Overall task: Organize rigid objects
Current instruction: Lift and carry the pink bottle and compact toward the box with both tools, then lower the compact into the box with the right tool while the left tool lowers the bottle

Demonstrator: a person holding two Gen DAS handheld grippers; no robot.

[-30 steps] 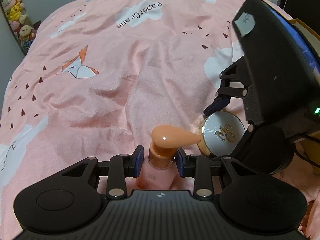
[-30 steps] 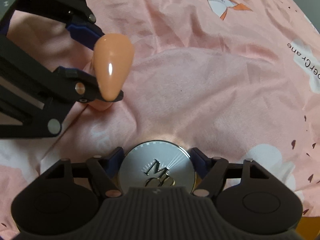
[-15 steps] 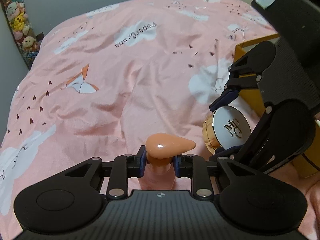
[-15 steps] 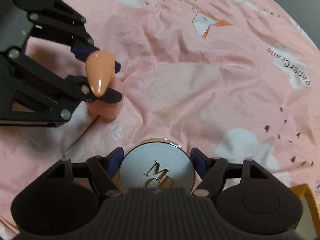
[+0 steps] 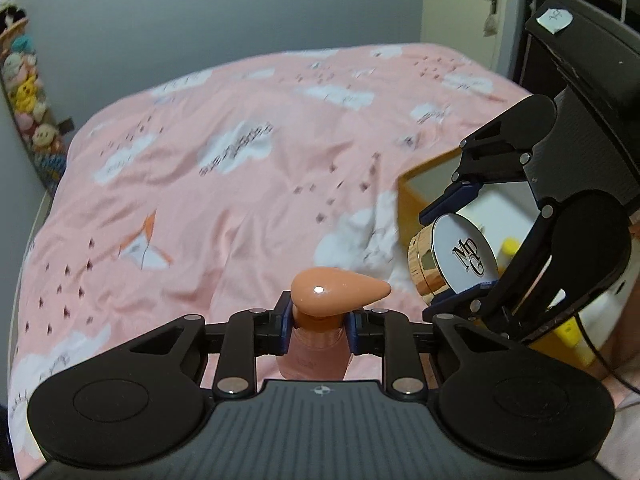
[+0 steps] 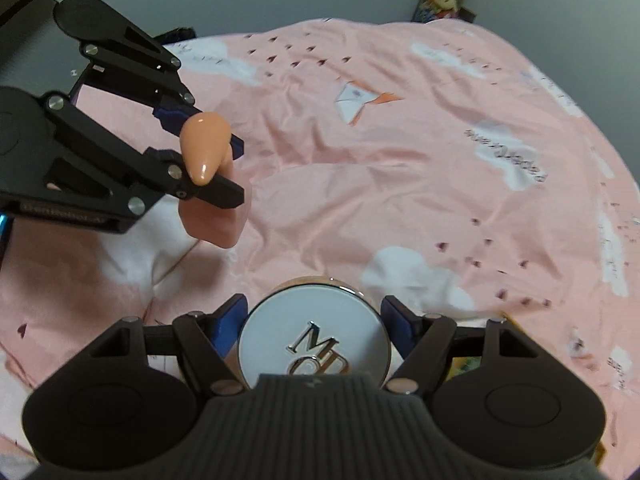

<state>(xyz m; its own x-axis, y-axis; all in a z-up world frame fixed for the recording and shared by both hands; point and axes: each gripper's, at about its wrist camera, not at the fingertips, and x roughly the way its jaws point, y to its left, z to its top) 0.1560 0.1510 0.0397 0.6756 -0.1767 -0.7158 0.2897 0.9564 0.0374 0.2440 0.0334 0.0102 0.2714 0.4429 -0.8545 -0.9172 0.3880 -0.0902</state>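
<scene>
My left gripper [image 5: 318,330] is shut on the neck of a pink pump bottle [image 5: 316,354] with a peach teardrop head, held above the bed. In the right wrist view the same bottle [image 6: 214,220] hangs in the left gripper [image 6: 214,168] at the left. My right gripper [image 6: 314,326] is shut on a round gold-rimmed compact [image 6: 314,340] with a white lid marked MD. In the left wrist view that compact [image 5: 456,260] and the right gripper [image 5: 460,248] hover at the right, over the edge of a yellow box [image 5: 412,208].
A pink bedspread [image 5: 240,184] with white clouds and fox prints fills both views. The open yellow box holds a small yellow item [image 5: 510,246]. Plush toys [image 5: 24,92] hang by the grey wall. A door [image 5: 480,8] stands at the back right.
Both grippers have lifted with their objects; the bed lies farther below. The right gripper has carried the compact over the yellow box's edge. The box has come into view.
</scene>
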